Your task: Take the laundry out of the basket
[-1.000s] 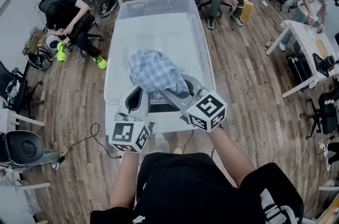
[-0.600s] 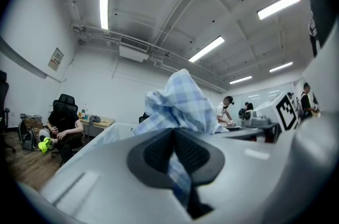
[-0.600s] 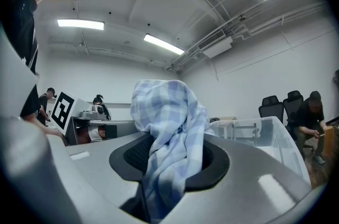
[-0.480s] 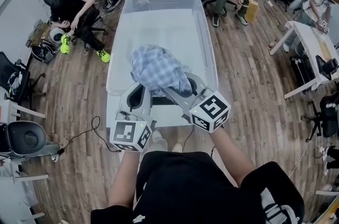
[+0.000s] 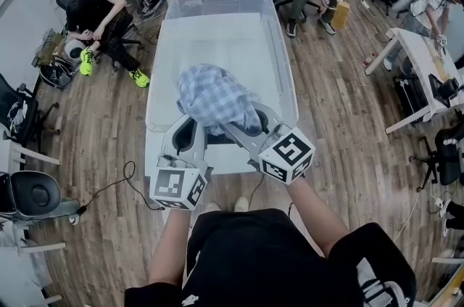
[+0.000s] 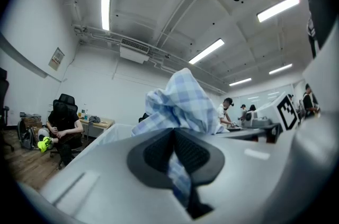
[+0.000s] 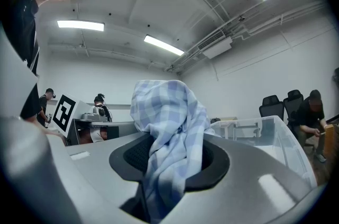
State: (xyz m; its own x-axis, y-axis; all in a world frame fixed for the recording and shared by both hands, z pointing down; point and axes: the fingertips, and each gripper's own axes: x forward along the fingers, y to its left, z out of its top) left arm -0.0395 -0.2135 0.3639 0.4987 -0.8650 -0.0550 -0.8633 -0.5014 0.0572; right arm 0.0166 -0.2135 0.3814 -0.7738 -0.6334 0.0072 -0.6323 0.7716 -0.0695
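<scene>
Laundry (image 5: 216, 99) (blue-white plaid), bunched, crumpled

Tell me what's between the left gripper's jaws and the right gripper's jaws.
A bunched blue-and-white checked cloth: the head view shows it spanning from the left gripper to the right gripper, each shut on it.

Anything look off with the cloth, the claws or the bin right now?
Nothing stands out. The left claw and right claw are both shut on the blue checked cloth, which is bunched between them above the clear bin. The bin sits upright, with no visible damage or spill.
</scene>
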